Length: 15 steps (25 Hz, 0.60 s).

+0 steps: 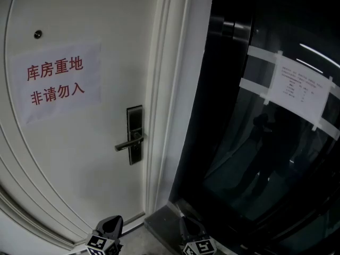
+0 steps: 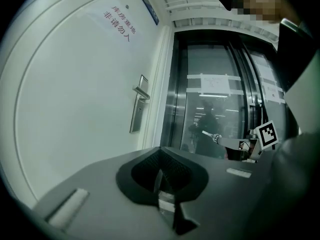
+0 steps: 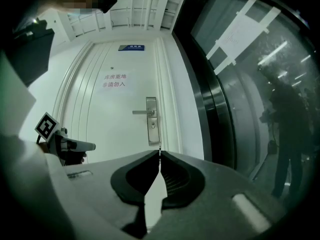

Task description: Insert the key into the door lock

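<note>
The right gripper (image 3: 159,153) pinches a thin silver key (image 2: 207,133) in its closed tips, well apart from the silver lock plate (image 1: 135,134) on the white door (image 1: 79,158) (lever handle (image 1: 126,144) pointing left). The left gripper (image 2: 161,151) is closed and empty.

White door (image 1: 79,163) fills the left half. A sign (image 1: 56,81) with red characters is fixed to it, below a peephole (image 1: 37,34). Lock plate (image 1: 135,134) stands upright near the frame (image 1: 167,116), lever (image 1: 126,145) pointing left. Glass (image 1: 249,163) at right carries a taped notice (image 1: 299,86). Left gripper (image 1: 110,226) and right gripper (image 1: 190,228) show at the bottom edge, well below the lock plate
</note>
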Tool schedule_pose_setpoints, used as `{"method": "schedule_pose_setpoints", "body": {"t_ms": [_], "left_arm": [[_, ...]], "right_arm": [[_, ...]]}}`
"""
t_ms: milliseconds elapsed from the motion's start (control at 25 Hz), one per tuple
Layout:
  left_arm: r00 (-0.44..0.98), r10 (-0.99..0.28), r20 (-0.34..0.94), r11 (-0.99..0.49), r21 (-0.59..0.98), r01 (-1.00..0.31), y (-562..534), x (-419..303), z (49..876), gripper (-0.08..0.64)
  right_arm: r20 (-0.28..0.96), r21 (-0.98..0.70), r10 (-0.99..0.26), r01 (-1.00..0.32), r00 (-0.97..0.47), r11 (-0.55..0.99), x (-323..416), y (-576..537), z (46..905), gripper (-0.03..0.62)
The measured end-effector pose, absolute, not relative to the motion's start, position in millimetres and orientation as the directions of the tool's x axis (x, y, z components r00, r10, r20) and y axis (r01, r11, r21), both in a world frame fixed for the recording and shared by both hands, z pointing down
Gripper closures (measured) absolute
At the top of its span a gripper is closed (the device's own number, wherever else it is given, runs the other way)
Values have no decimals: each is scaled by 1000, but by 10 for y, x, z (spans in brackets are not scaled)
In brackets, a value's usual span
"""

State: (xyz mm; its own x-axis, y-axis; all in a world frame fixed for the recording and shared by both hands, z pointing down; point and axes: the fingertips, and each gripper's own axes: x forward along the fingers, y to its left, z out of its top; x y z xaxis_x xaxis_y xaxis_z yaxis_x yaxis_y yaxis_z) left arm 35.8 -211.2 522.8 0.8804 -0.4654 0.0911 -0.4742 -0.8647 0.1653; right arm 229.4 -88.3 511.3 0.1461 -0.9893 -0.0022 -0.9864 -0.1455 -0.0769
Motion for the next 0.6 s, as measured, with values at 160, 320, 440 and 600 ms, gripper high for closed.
{"method": "schedule_pose_setpoints", "body": {"t_ms": [160, 320, 440, 600], "left_arm": [[876, -474, 83, -860, 168, -481, -2407, 432, 5245, 557], [874, -481, 75, -858, 163, -487, -2645, 475, 5239, 557], [866, -495, 71, -851, 163, -499, -2797, 456, 5245, 557], [857, -512, 67, -841, 162, -515, -2926, 404, 5253, 557]], "right_arm": [[-6, -61, -991, -989, 135, -134, 2372, -1189, 5107, 581], [-9, -25, -992, -992, 123, -123, 2446, -1460, 5094, 581], [-20, 8, -994, -994, 111, -111, 2494, -1645, 5058, 581], [-20, 62, -995, -993, 100, -101, 2573, -1835, 5043, 581]]}}
